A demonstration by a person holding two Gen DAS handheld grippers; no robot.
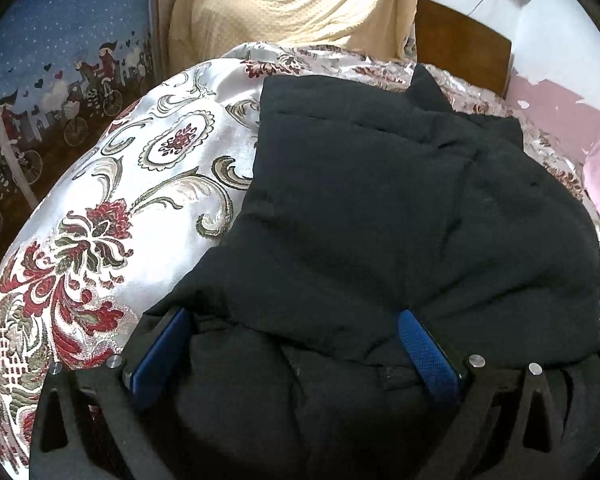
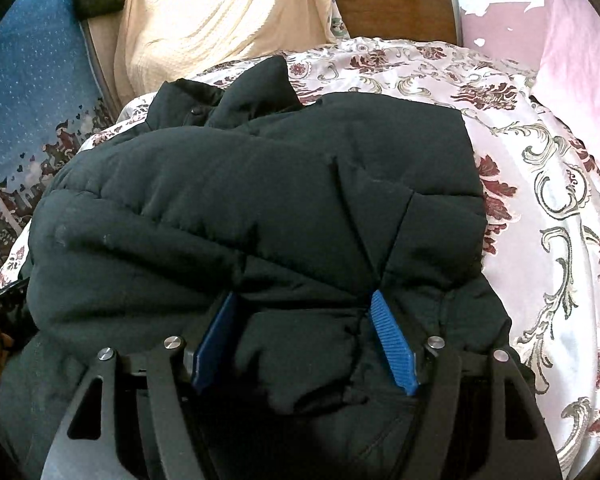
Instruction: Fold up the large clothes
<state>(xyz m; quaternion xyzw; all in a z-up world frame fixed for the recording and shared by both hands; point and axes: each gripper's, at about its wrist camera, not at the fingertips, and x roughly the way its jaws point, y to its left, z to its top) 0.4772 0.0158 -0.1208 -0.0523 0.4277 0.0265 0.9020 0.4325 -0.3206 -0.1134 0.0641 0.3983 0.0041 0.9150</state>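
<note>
Black padded jacket (image 1: 380, 208), folded in a bundle on the floral bedspread (image 1: 100, 200). Left gripper (image 1: 296, 344) and right gripper (image 2: 306, 336): fingers spread wide, near fold between them, not visibly pinched. Fold is best pressed flat and edges aligned.

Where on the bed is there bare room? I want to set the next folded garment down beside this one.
The floral satin bedspread lies bare between the black padded jacket and the pink pillow. Another bare strip runs between the jacket and the blue patterned curtain. The bed's middle is crowded: the jacket fills it.
</note>
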